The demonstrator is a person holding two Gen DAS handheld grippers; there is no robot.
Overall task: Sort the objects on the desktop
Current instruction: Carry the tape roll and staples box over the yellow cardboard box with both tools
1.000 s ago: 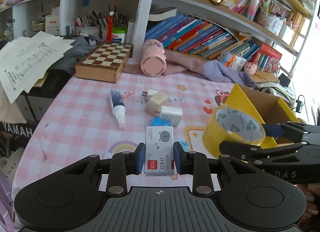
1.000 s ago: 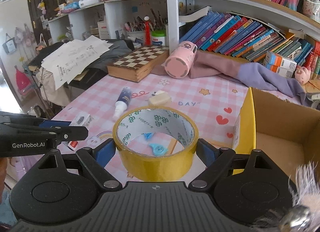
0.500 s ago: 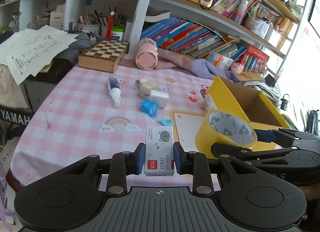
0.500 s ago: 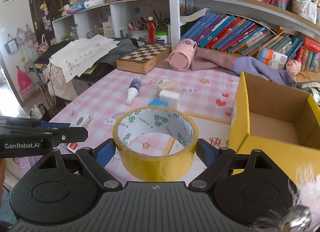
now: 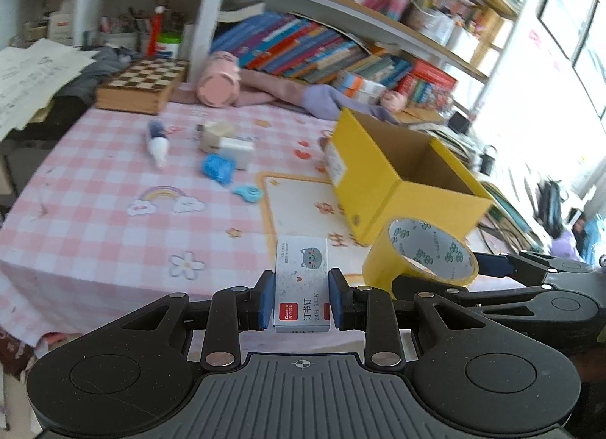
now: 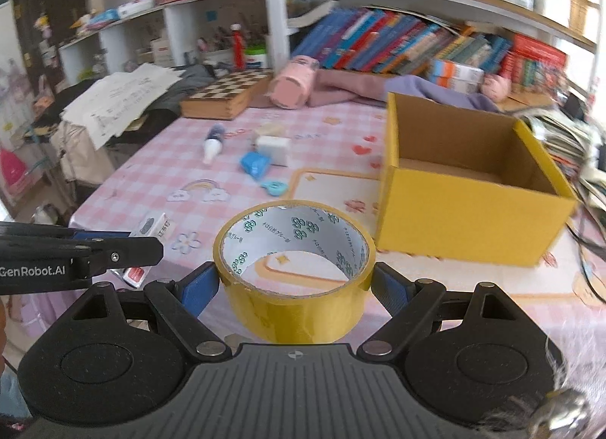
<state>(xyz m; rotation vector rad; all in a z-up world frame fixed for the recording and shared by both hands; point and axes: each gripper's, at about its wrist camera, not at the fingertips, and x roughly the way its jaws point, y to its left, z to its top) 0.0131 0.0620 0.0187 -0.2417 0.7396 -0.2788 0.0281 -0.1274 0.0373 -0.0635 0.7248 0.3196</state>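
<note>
My left gripper [image 5: 302, 297] is shut on a small white staple box [image 5: 301, 280] with a grey cat picture, held above the table's near edge. My right gripper [image 6: 294, 281] is shut on a yellow tape roll [image 6: 294, 268], its blue pads pressing both sides. The same tape roll [image 5: 418, 255] and the right gripper's fingers [image 5: 492, 264] show at the lower right of the left wrist view. An open yellow cardboard box [image 6: 466, 189] stands on the table ahead and to the right of both grippers. The staple box [image 6: 151, 234] and the left gripper's arm appear at the left of the right wrist view.
On the pink checked tablecloth [image 5: 94, 219] lie a glue bottle [image 5: 157, 139], white chargers [image 5: 231, 143], a blue packet [image 5: 217, 168] and a small blue piece [image 5: 248, 192]. A chessboard box [image 5: 142, 85], a pink cup [image 5: 219, 83] and cloths lie at the back below bookshelves.
Both grippers have drawn back toward the table's near edge and swung right with their loads; the yellow box now lies more centrally ahead and the loose items look farther off.
</note>
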